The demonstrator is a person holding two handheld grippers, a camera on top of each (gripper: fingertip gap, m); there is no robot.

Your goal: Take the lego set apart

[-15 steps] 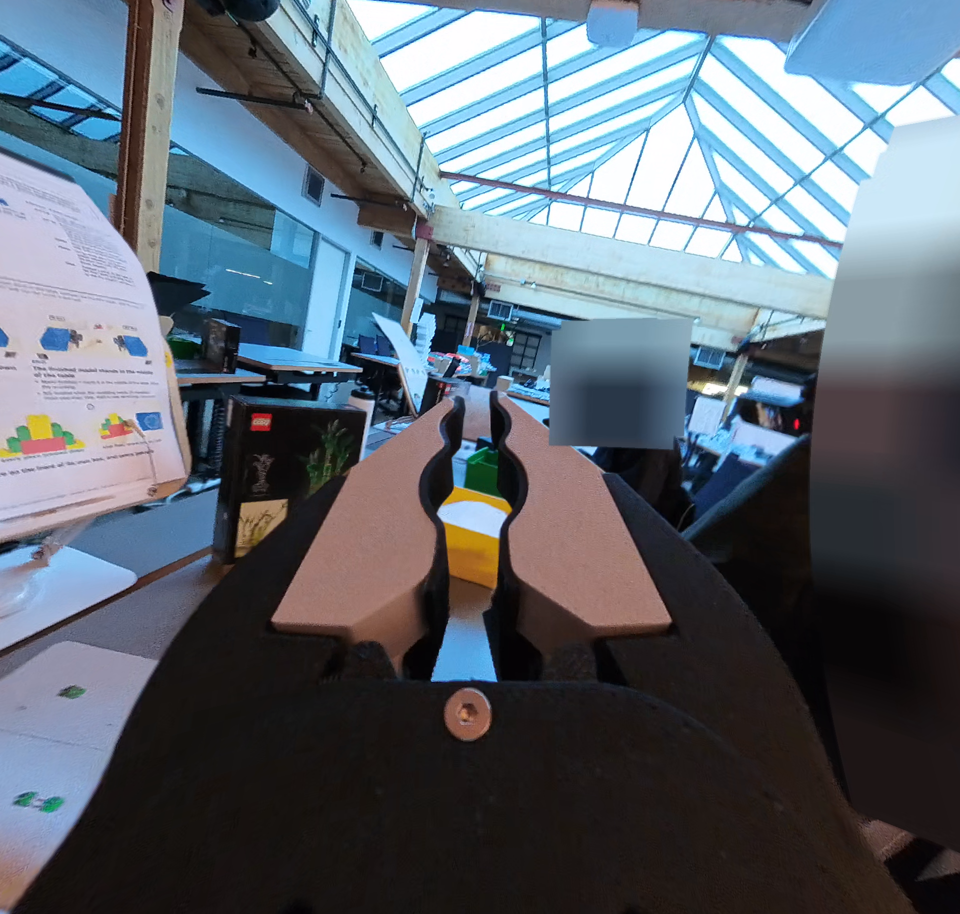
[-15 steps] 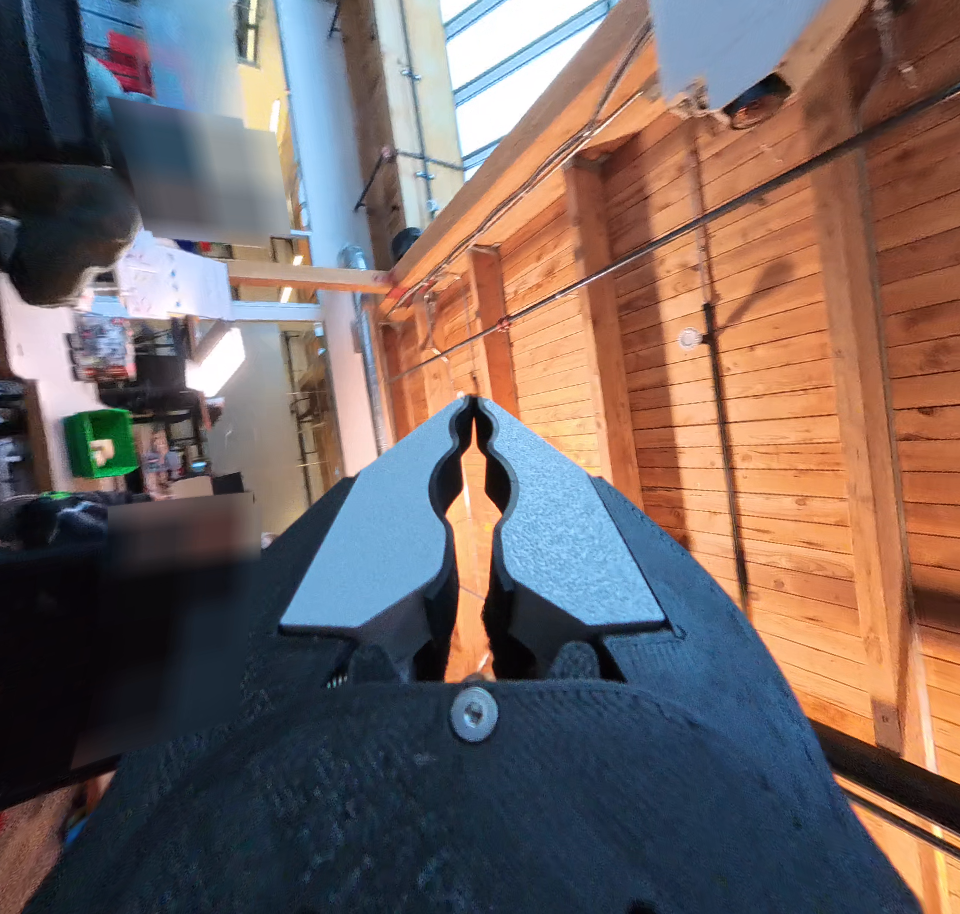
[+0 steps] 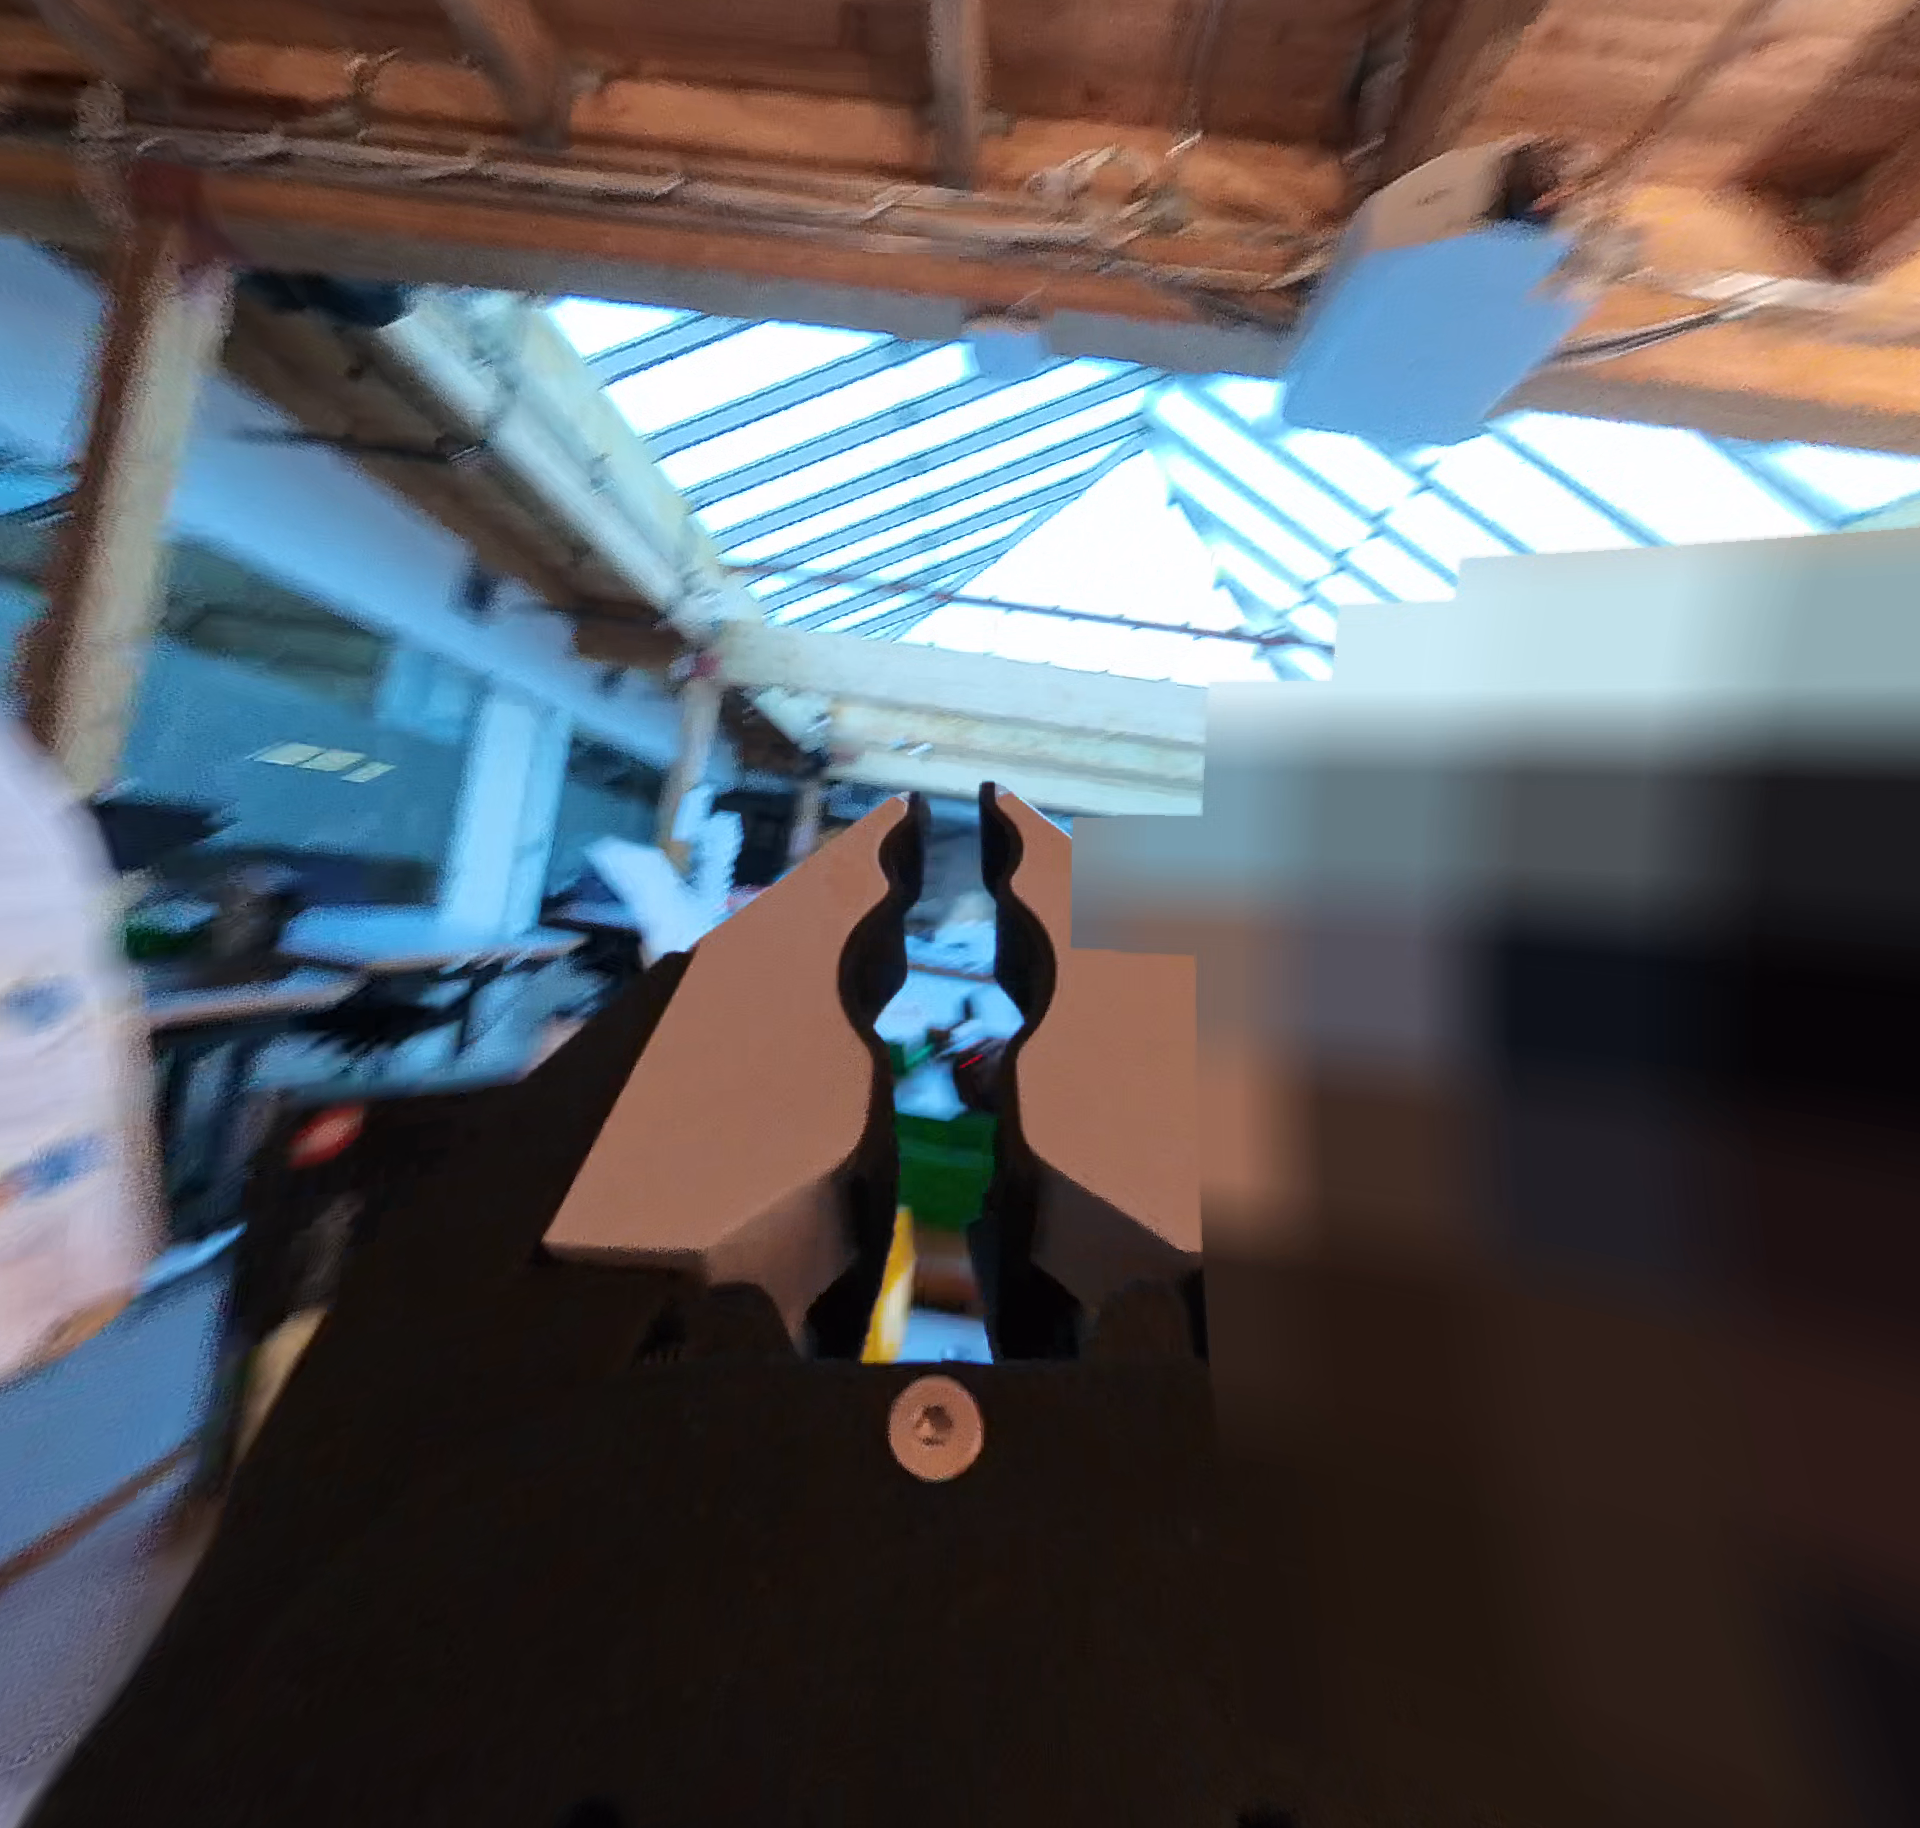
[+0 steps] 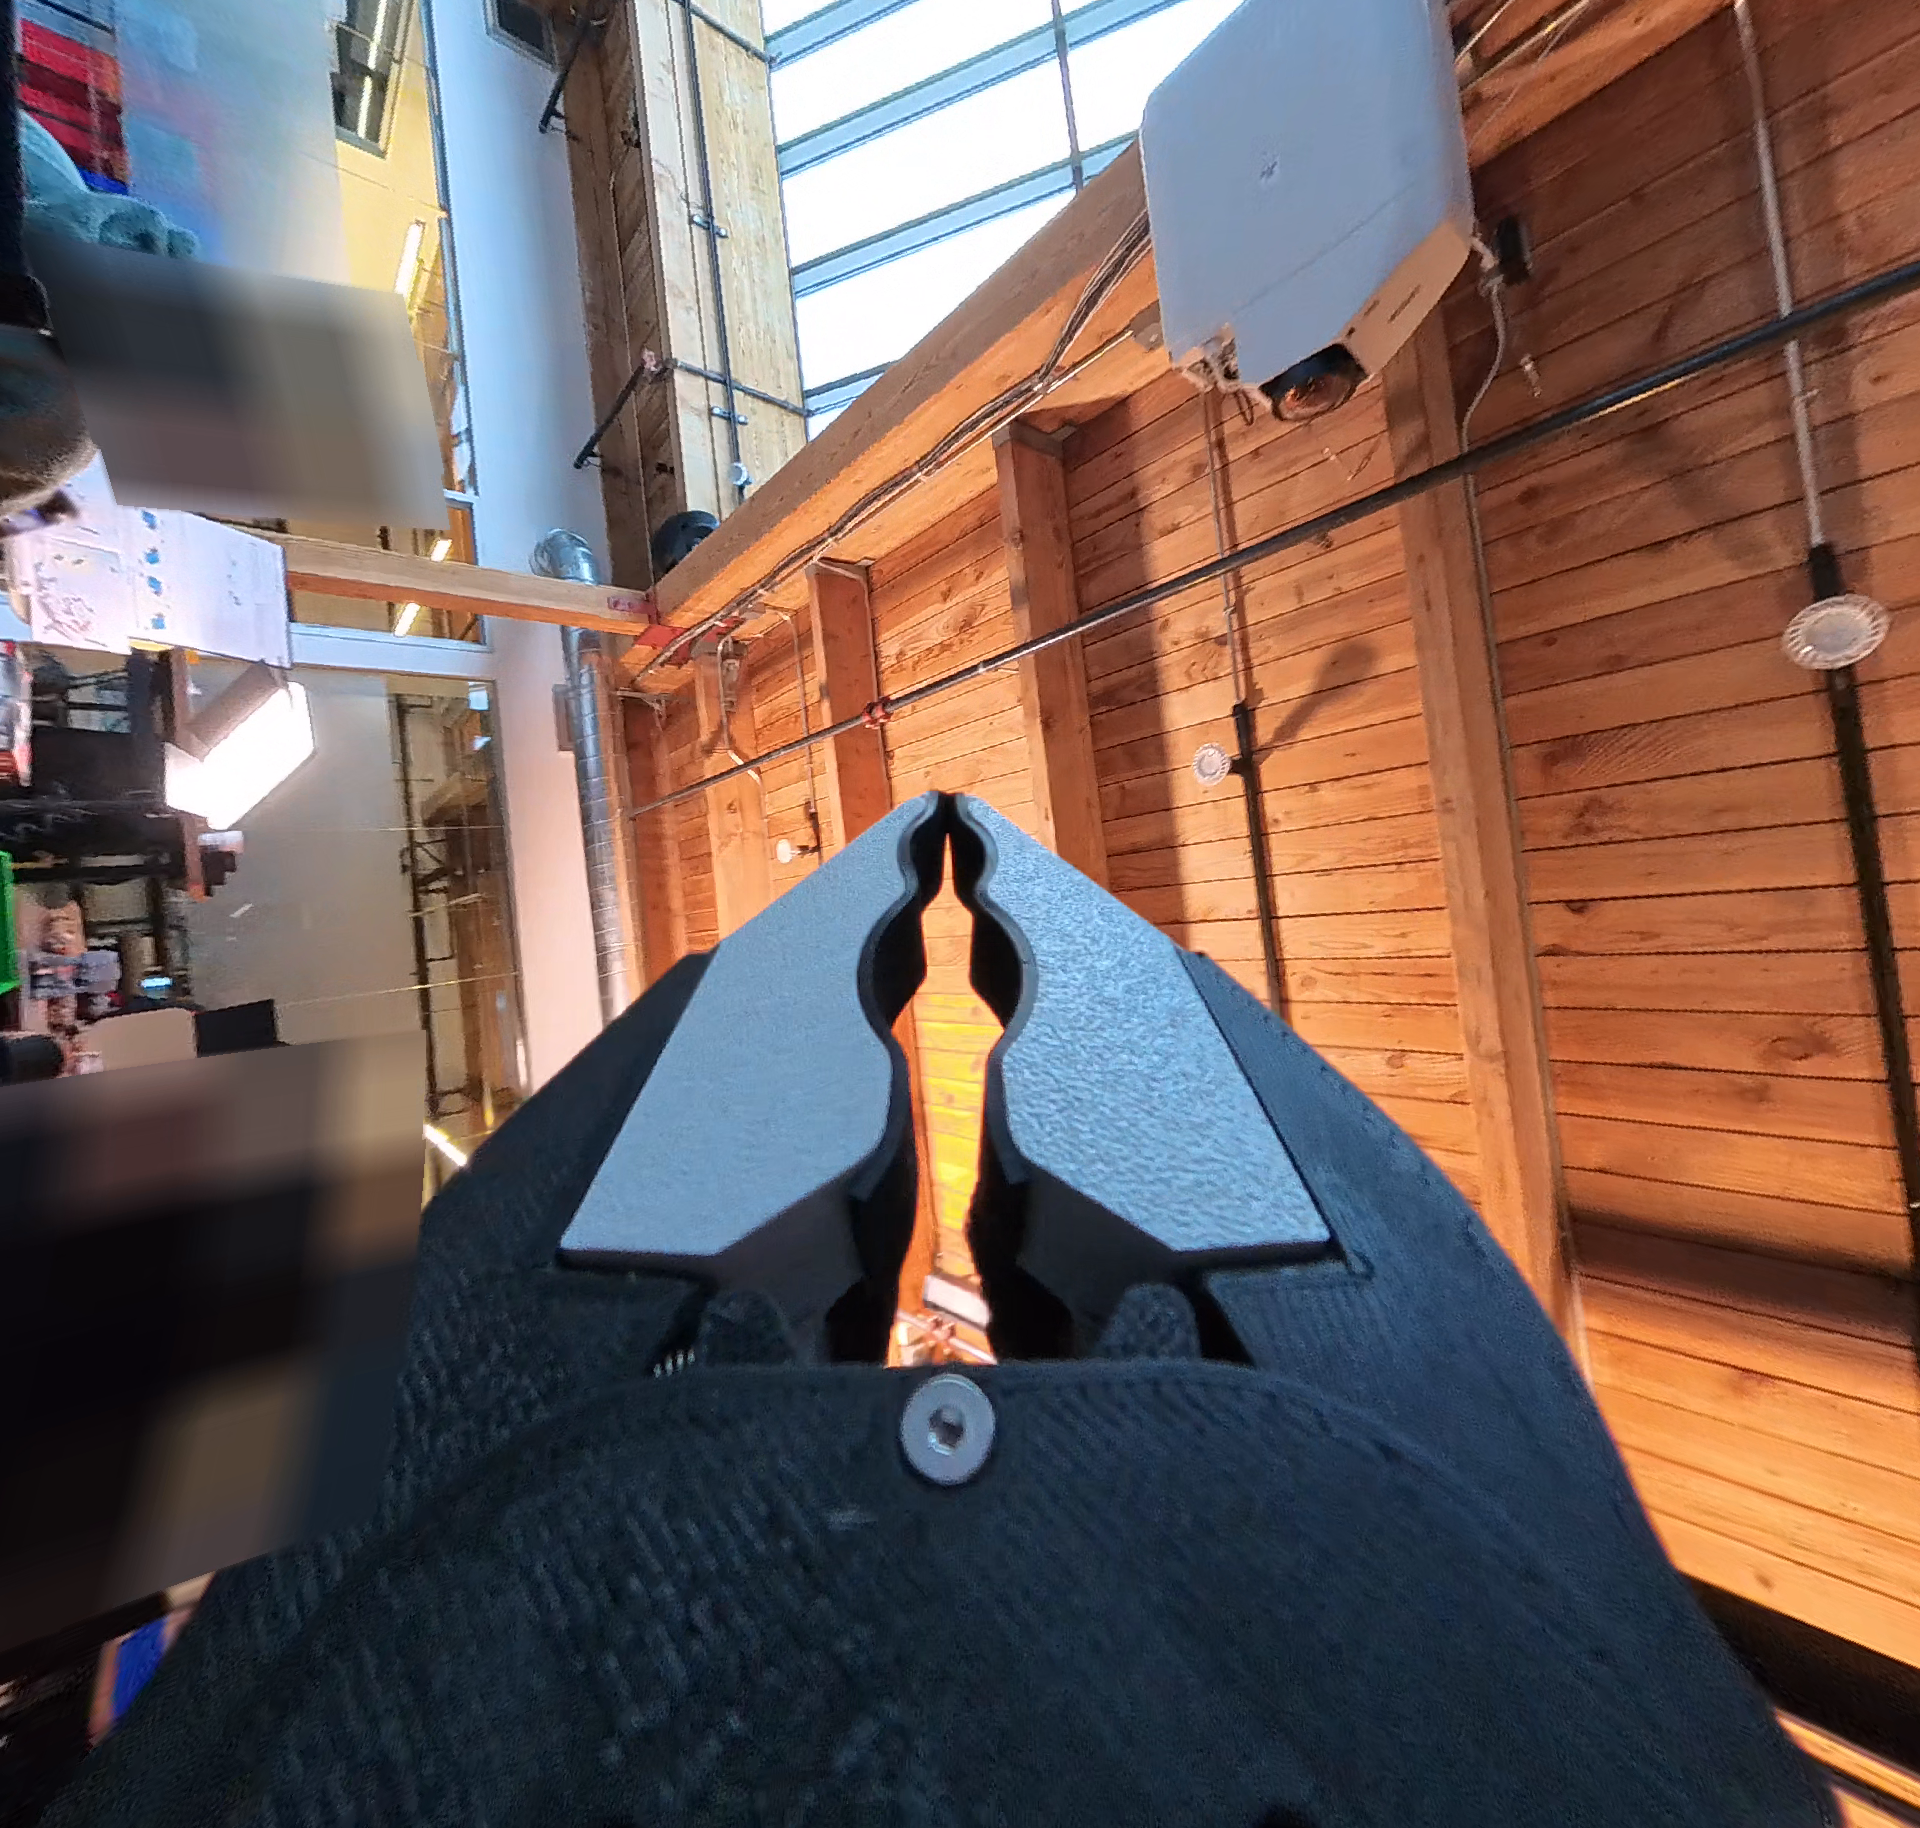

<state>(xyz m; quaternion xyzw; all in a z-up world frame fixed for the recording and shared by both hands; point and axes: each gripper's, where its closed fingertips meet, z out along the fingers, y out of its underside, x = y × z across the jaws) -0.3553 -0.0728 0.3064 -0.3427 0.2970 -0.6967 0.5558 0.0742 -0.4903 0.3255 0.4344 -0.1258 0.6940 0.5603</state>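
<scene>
Blur smears my left wrist view, tilted up at timber beams and the glass skylight [image 3: 935, 531]. My left gripper [image 3: 948, 802] has its tan fingers [image 3: 748, 1072] slightly parted at the tips, gripping nothing; far behind the gap sit a green box [image 3: 943, 1170] and a yellow one [image 3: 896, 1290]. My right gripper [image 4: 943, 804] is pinched together, empty, aimed at the orange plank wall [image 4: 1558, 843]. The lego set lies outside both views.

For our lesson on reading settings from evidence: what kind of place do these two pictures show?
Probably a shared workshop or open office in a converted timber building: glass skylight, wooden plank ceiling, and cluttered desks farther off.
</scene>
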